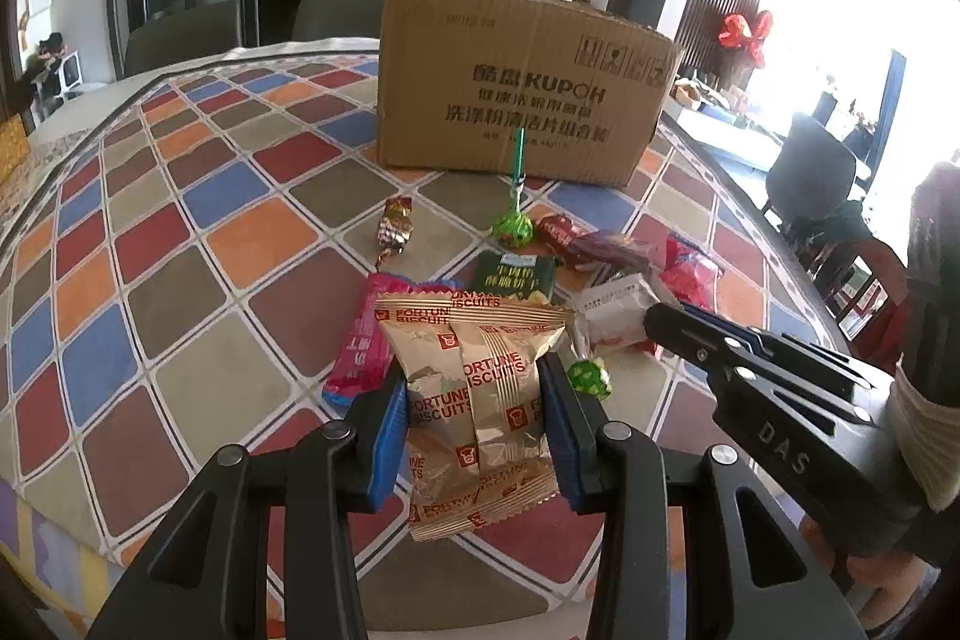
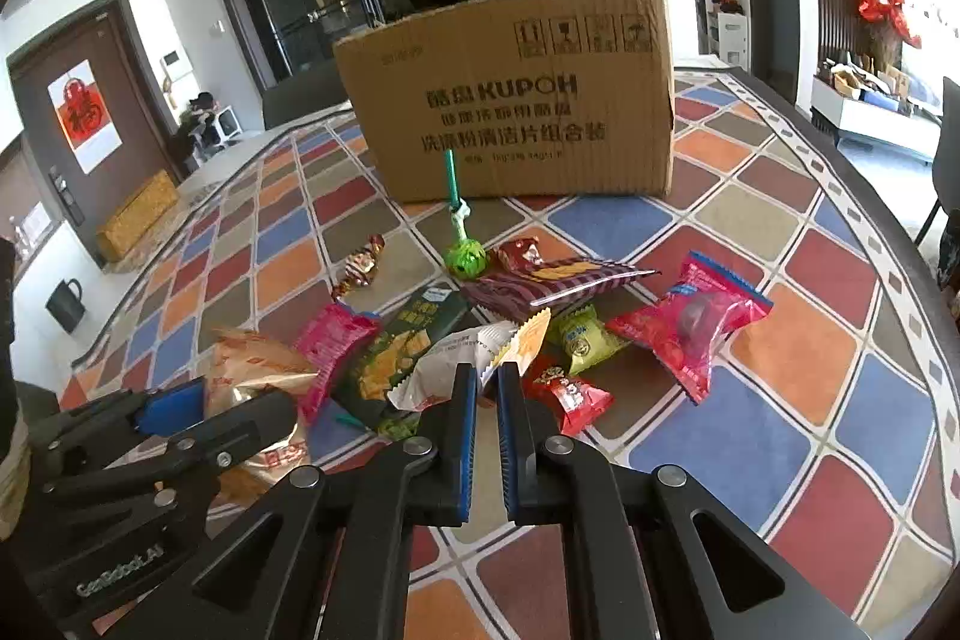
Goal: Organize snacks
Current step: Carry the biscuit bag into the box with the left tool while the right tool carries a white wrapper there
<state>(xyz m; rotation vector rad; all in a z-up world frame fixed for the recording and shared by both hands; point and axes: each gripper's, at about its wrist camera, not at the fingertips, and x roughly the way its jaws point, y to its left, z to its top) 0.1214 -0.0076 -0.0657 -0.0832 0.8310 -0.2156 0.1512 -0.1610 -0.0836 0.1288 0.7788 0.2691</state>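
Observation:
My left gripper (image 1: pixel 474 382) is shut on a gold Fortune Biscuits packet (image 1: pixel 474 370), held a little above the chequered tablecloth (image 1: pixel 180 280). From the right wrist view the same left gripper (image 2: pixel 228 412) and gold packet (image 2: pixel 252 364) sit low on the left. My right gripper (image 2: pixel 487 370) is shut, its blue pads pinching the serrated edge of a white snack packet (image 2: pixel 444 370). In the left wrist view the right gripper (image 1: pixel 651 325) touches that white packet (image 1: pixel 612 310). A brown cardboard box (image 2: pixel 510 100) stands upright behind the snack pile.
Loose on the cloth lie a green lollipop (image 2: pixel 465 259), a pink packet (image 2: pixel 333 340), a dark green packet (image 2: pixel 408 346), a maroon striped packet (image 2: pixel 552 286), a red-pink packet (image 2: pixel 690 328) and a twisted candy (image 2: pixel 360 265). The table edge (image 1: pixel 750 220) curves off at right, with chairs beyond.

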